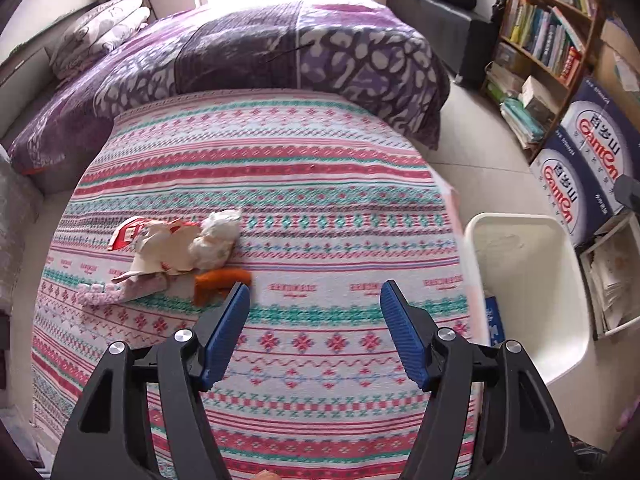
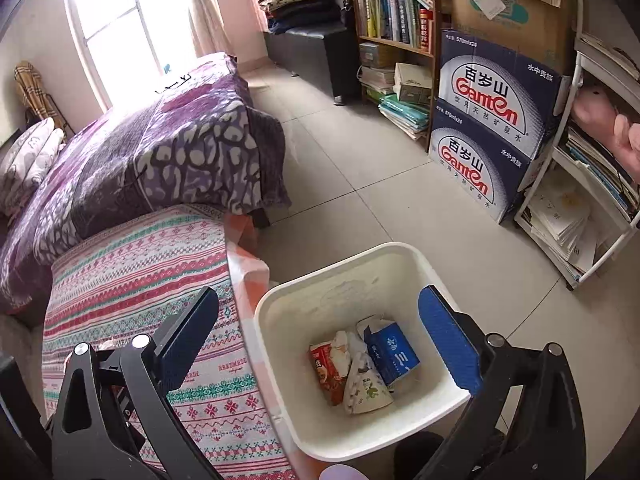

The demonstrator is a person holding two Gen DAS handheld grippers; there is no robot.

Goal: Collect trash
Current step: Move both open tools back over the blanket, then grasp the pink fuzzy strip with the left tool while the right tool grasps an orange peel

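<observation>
Bin (image 2: 280,312): three trash pieces; both grippers open, empty

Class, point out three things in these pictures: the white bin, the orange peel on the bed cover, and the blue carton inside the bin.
white bin (image 2: 280,360), right wrist view, on its left inner wall.
orange peel (image 1: 218,280), left wrist view, on its middle.
blue carton (image 2: 394,354), right wrist view, on its printed face.

Open patterned bedspread (image 1: 312,184) is stretching ahead of the left claw (image 1: 315,300), with a litter heap (image 1: 180,252) lying to its front-left and the white bin (image 1: 532,280) standing off its right side.
</observation>
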